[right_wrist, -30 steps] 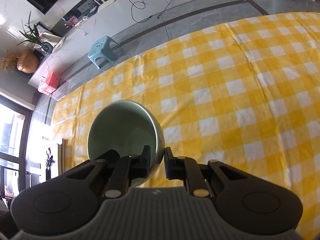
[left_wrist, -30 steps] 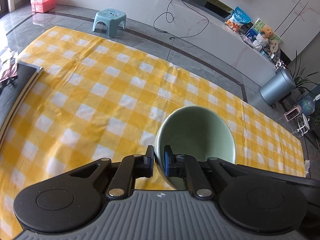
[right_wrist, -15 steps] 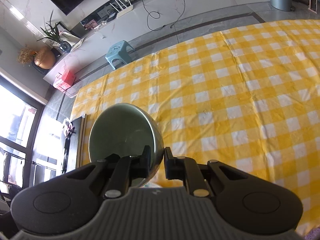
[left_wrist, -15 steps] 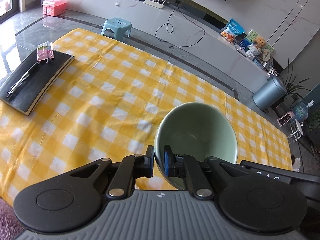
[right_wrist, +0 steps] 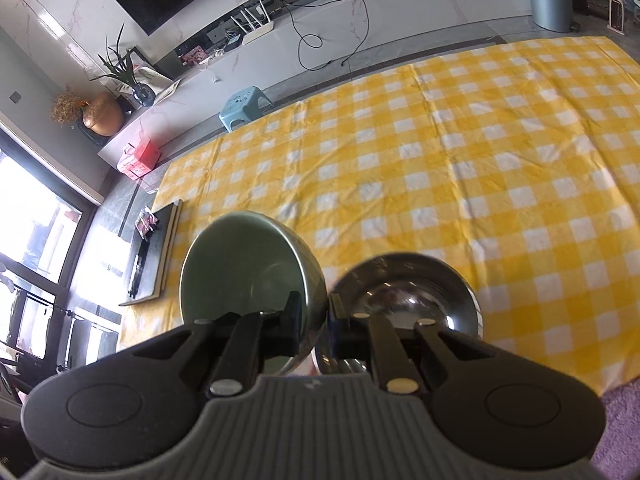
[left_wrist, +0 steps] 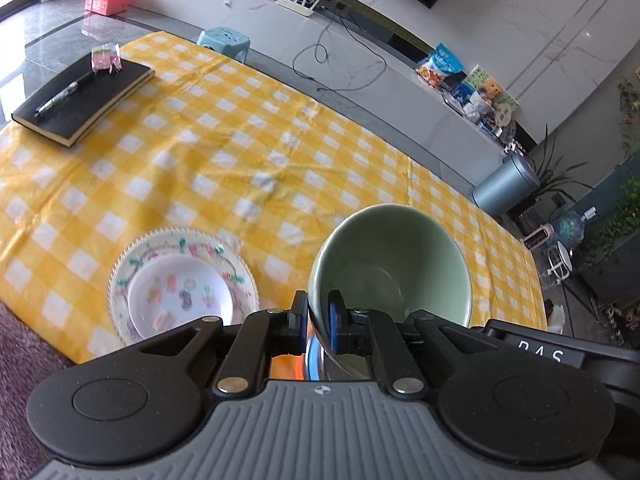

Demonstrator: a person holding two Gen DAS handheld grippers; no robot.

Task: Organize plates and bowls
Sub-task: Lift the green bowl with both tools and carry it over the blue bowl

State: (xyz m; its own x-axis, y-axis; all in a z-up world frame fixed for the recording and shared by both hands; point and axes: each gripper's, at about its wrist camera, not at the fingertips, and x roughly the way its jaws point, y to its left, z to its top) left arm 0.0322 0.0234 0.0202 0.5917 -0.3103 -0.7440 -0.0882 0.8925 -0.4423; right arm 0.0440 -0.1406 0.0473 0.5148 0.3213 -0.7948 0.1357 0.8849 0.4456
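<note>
My left gripper point(left_wrist: 318, 316) is shut on the rim of a pale green bowl point(left_wrist: 396, 264), held above the yellow checked tablecloth point(left_wrist: 240, 160). To its left a small white patterned plate point(left_wrist: 180, 300) lies on a larger patterned plate point(left_wrist: 236, 268) on the cloth. My right gripper point(right_wrist: 314, 320) is shut on the rim of a second green bowl point(right_wrist: 248, 256), held in the air. A shiny steel bowl point(right_wrist: 408, 292) sits on the cloth just right of that gripper.
A black notebook point(left_wrist: 84, 100) with a pen lies at the cloth's far left; it also shows in the right wrist view point(right_wrist: 150, 256). A blue stool point(left_wrist: 224, 40) and a grey bin point(left_wrist: 506, 184) stand on the floor beyond. A purple rug point(right_wrist: 616, 420) borders the near edge.
Both grippers have pulled back and up with their bowls. The stacked plates came into the left wrist view and the steel bowl into the right wrist view.
</note>
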